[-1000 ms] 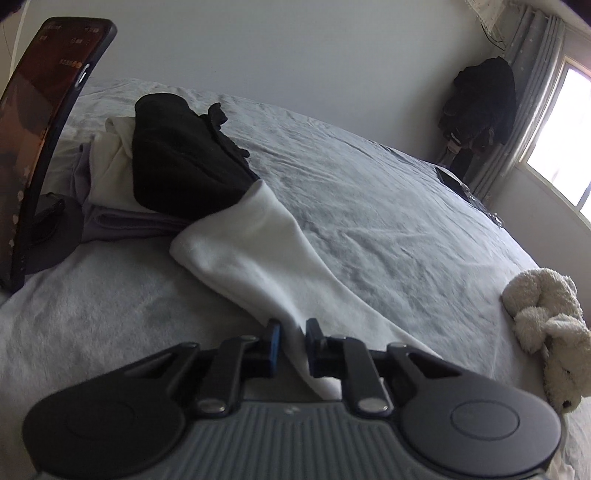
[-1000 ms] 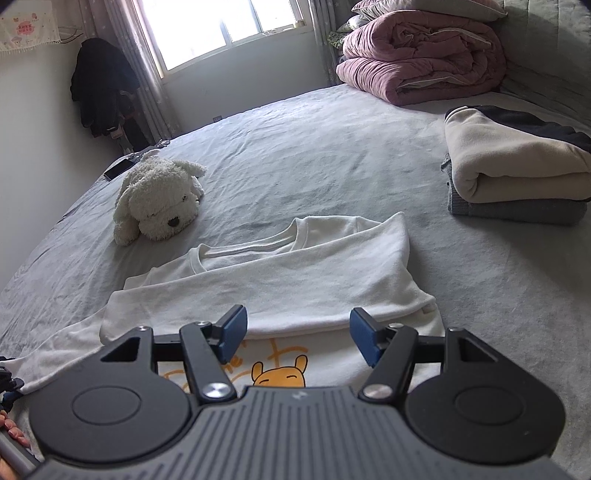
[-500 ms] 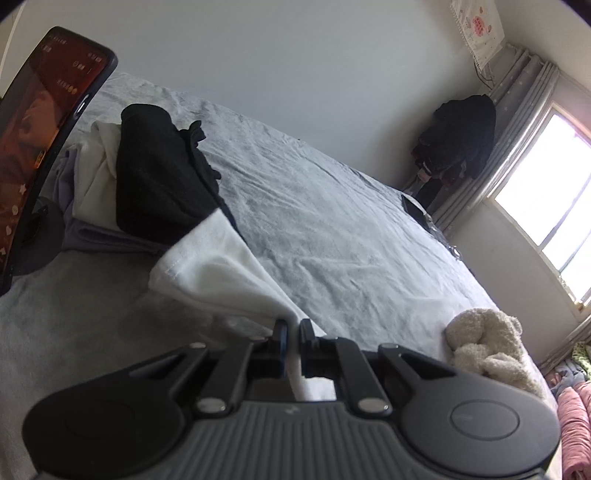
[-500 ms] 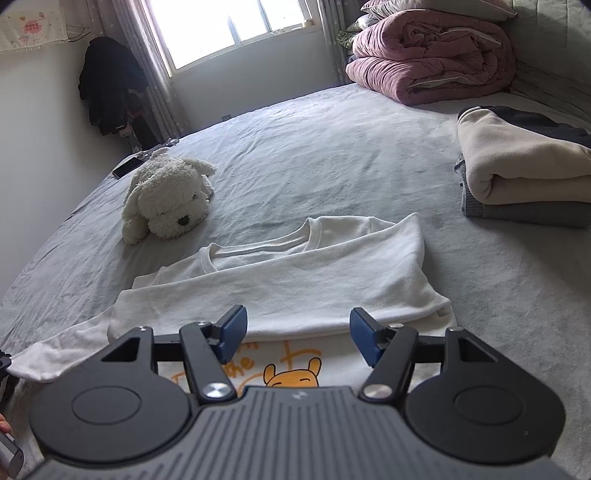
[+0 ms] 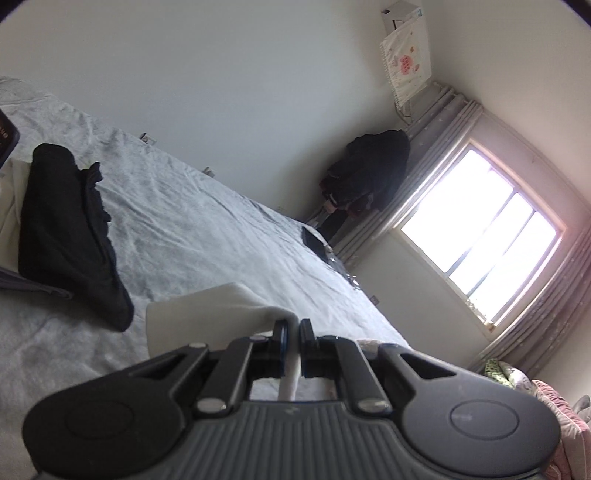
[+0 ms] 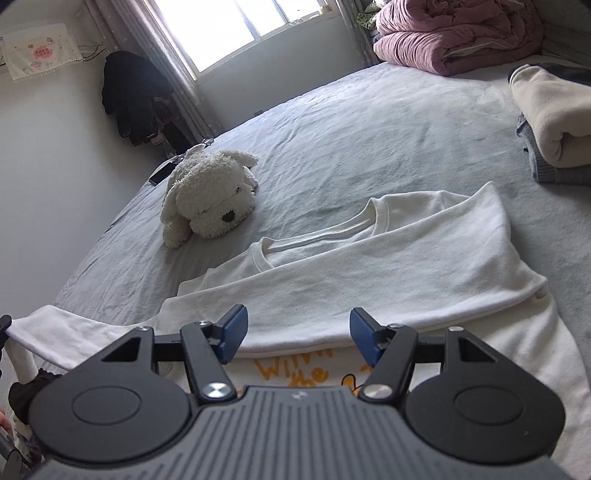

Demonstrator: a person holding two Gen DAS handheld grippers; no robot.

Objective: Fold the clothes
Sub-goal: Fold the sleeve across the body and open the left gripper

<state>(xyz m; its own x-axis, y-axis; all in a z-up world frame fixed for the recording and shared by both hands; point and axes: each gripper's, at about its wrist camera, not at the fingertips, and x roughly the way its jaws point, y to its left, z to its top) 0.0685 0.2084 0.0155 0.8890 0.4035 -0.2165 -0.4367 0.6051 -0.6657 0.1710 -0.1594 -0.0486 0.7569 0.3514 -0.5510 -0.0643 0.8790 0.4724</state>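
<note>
— Two tongs in play; how do they stand?
— Left tongs are pressed together on the white sleeve of the shirt, the cloth pinched between the pads and raised off the grey bed. Right tongs are spread wide with nothing between the pads, hovering over the white sweatshirt.
— Where does the sweatshirt lie?
— Flat on the bed, neckline toward the window. One sleeve is folded across the chest, and below that fold some orange lettering shows. The other sleeve stretches out toward the left edge of the right wrist view, lifted clear of the bed there.
— What else is on the bed?
— A white plush dog just beyond the collar, a cream folded garment on a grey one at the far right, and a pink quilt near the window. From the left wrist view, a black garment lies on a pile near the sleeve end, apart from it.
— And by the wall?
— Dark clothes hang beside the curtain.
</note>
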